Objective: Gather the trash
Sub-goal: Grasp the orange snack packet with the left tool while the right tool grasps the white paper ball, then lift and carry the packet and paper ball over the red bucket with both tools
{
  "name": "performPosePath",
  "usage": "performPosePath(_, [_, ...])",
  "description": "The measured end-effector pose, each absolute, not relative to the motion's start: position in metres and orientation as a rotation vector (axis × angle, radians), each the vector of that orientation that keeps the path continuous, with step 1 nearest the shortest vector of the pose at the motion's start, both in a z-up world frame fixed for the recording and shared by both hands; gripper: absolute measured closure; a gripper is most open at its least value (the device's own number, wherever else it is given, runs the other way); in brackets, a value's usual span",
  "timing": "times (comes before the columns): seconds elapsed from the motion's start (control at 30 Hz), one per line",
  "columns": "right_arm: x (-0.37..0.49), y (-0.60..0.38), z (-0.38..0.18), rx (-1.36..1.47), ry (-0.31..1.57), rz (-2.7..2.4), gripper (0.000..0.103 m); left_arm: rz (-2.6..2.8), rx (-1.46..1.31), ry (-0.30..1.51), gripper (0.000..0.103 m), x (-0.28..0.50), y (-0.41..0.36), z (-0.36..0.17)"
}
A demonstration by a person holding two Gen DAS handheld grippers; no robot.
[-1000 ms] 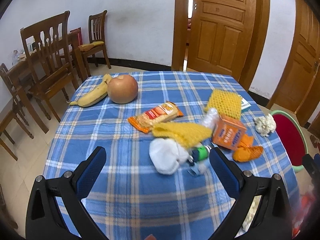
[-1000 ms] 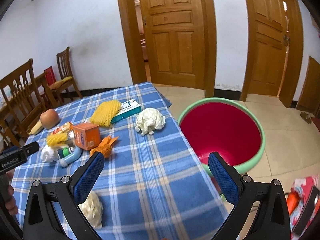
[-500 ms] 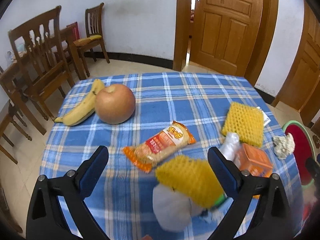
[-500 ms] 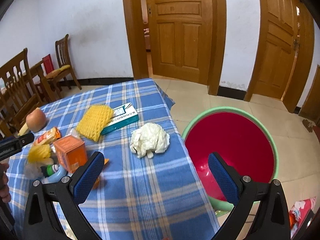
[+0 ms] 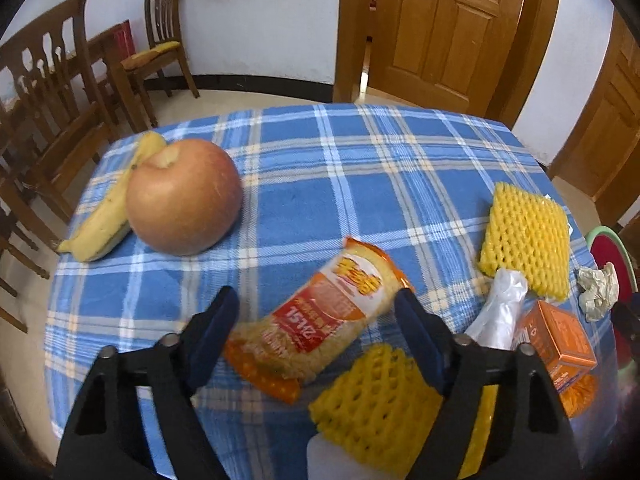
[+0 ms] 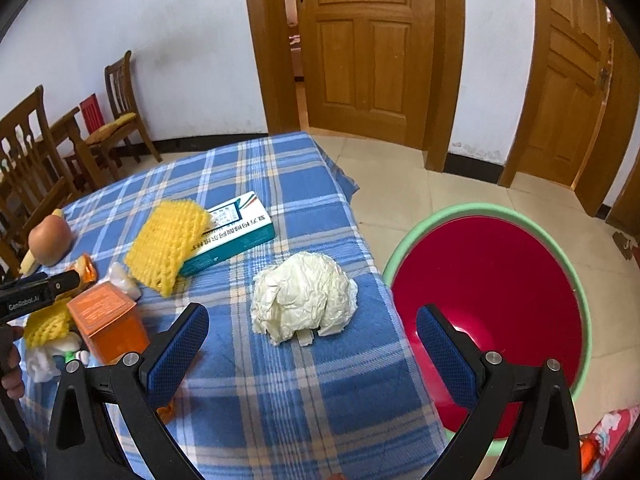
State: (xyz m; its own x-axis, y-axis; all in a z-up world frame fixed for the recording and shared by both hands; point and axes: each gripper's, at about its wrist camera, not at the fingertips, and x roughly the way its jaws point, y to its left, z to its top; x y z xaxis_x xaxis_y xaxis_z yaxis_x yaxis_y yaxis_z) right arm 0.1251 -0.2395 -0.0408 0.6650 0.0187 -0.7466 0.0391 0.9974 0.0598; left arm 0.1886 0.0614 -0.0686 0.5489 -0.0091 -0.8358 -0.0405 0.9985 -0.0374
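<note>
My left gripper [image 5: 316, 316] is open, its fingers either side of an orange snack wrapper [image 5: 320, 320] lying on the blue plaid table [image 5: 360, 168]. My right gripper [image 6: 312, 330] is open just in front of a crumpled white paper ball [image 6: 304, 298], not touching it. A red basin with a green rim [image 6: 492, 296] stands on the floor right of the table. Other trash: yellow foam nets [image 5: 524, 236] [image 5: 372, 404], an orange box [image 5: 560, 340], a clear plastic bag [image 5: 500, 308], and a teal box [image 6: 236, 232].
An apple [image 5: 184, 196] and a banana [image 5: 108, 216] lie at the table's far left. Wooden chairs [image 5: 52, 112] stand left of the table. Wooden doors [image 6: 360, 44] are behind. The left gripper's body [image 6: 36, 294] shows in the right wrist view.
My left gripper has moved forward and down over the snack wrapper, which now lies between its fingers. My right gripper has moved forward toward the paper ball.
</note>
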Motion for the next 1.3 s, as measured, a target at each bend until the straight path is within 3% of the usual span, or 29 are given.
performPosePath(0.13, [0.130,-0.238,-0.046,0.068,0.854,-0.006,0.002,0.015,-0.052,0.997,0.039,0.190,0.061,-0.076])
performPosePath(0.23, [0.132,-0.238,-0.049,0.084,0.864,0.007,0.010,0.013,-0.054,0.989,0.046,0.190,0.060,-0.075])
performPosePath(0.3, [0.133,-0.239,-0.052,0.096,0.872,0.022,0.022,0.009,-0.066,0.984,0.053,0.189,0.062,-0.074])
performPosePath(0.47, [0.135,-0.238,-0.060,0.113,0.904,0.045,0.053,0.006,-0.098,0.975,0.055,0.186,0.068,-0.071])
performPosePath(0.7, [0.130,-0.238,-0.059,0.129,0.889,0.061,0.073,-0.006,-0.122,0.913,0.055,0.169,0.073,-0.049])
performPosePath(1.3, [0.074,-0.237,-0.008,0.165,0.755,0.109,0.076,-0.115,-0.056,0.720,0.055,0.111,0.042,0.029])
